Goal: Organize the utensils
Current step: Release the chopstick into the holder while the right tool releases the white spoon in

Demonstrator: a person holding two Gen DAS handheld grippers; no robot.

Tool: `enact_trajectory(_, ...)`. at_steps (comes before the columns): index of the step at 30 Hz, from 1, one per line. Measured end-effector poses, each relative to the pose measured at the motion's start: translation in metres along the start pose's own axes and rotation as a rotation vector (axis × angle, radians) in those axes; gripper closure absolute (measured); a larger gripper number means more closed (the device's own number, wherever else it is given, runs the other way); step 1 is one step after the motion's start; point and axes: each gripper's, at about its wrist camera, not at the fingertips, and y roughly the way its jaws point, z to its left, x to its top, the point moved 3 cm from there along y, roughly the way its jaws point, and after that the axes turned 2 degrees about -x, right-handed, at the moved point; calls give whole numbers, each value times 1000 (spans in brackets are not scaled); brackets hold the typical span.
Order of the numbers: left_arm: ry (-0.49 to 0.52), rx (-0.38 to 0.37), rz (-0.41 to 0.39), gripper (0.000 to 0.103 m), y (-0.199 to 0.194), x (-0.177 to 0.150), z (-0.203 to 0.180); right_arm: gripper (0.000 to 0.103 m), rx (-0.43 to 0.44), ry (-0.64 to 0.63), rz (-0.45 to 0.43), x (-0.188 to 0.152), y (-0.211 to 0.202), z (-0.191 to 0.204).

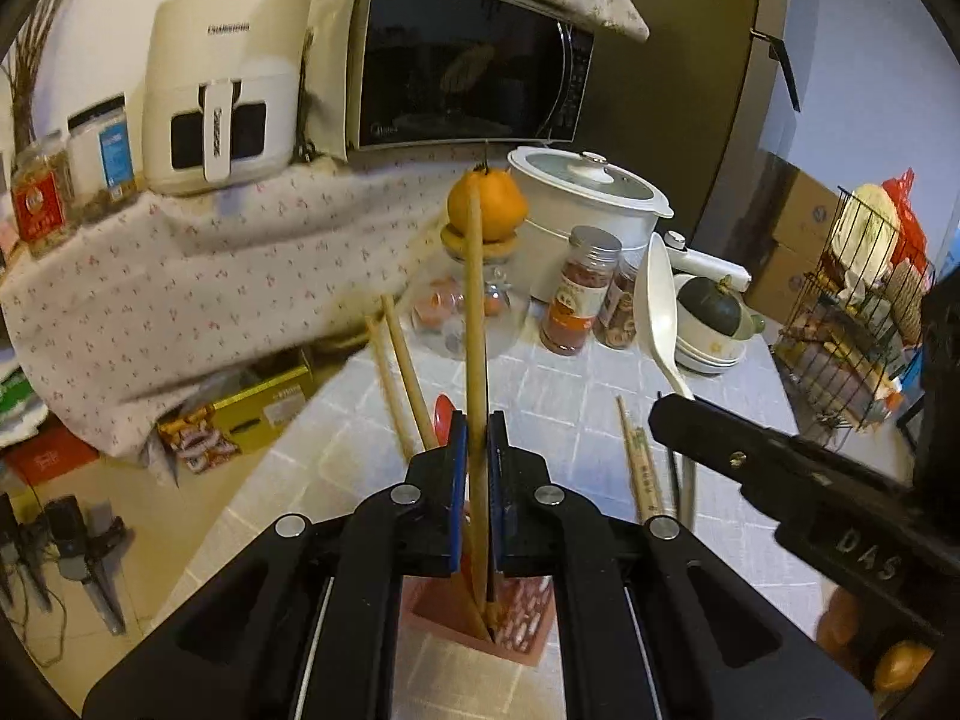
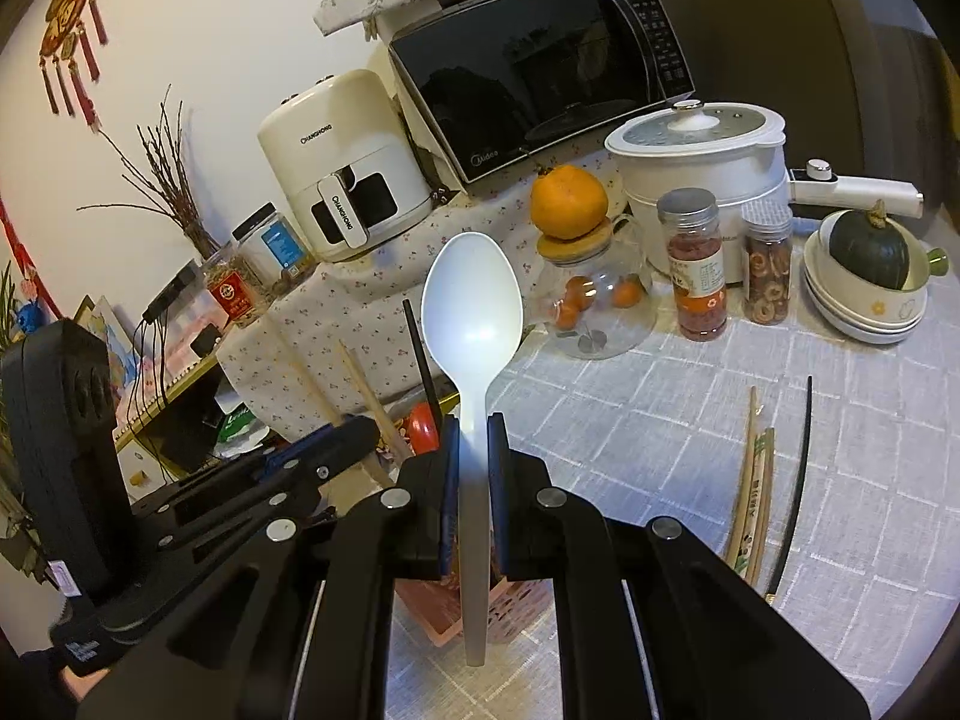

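My left gripper is shut on a wooden chopstick that stands nearly upright, its lower end inside the pink utensil holder below the jaws. Two more wooden chopsticks and a red spoon stand in that holder. My right gripper is shut on the handle of a white plastic spoon, bowl up, above the pink holder. The two grippers are side by side, the left gripper to the left of the right one. Loose chopsticks and a black chopstick lie on the tablecloth.
Behind the holder stand a glass jar with an orange on its lid, two spice jars, a white electric pot and stacked bowls with a green squash. A microwave and air fryer sit further back; a wire basket is at the right.
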Motion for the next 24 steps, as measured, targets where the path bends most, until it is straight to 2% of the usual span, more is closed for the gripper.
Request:
enact_trajectory(1, -16, -10, 6, 96, -1, 1, 1, 93, -1, 5, -3, 0, 1, -1)
enact_trajectory(3, -50, -13, 19, 84, -6, 5, 5, 93, -11, 1, -10, -1, 3, 0)
enact_trajectory(4, -60, -12, 18, 83, -9, 8, 6, 93, -21, -1, -14, -2, 4, 0)
enact_trajectory(8, -89, -21, -16, 83, -33, 20, 11, 93, -53, -34, -44, -2, 10, 7)
enact_trajectory(16, -227, -65, -43, 80, -61, 32, 29, 93, -40, -14, -139, -4, 24, 27)
enact_trajectory(19, -244, -66, -35, 80, -62, 30, 37, 88, -55, -44, -112, -18, 37, 34)
enact_trajectory(20, -246, -65, -30, 80, -62, 29, 38, 77, -57, -56, -85, -23, 42, 35)
enact_trajectory(21, -248, -66, -24, 80, -61, 29, 40, 72, -59, -62, -58, -28, 47, 34)
enact_trajectory(24, -251, -71, -22, 80, -63, 27, 41, 69, -87, -57, -19, -30, 46, 26)
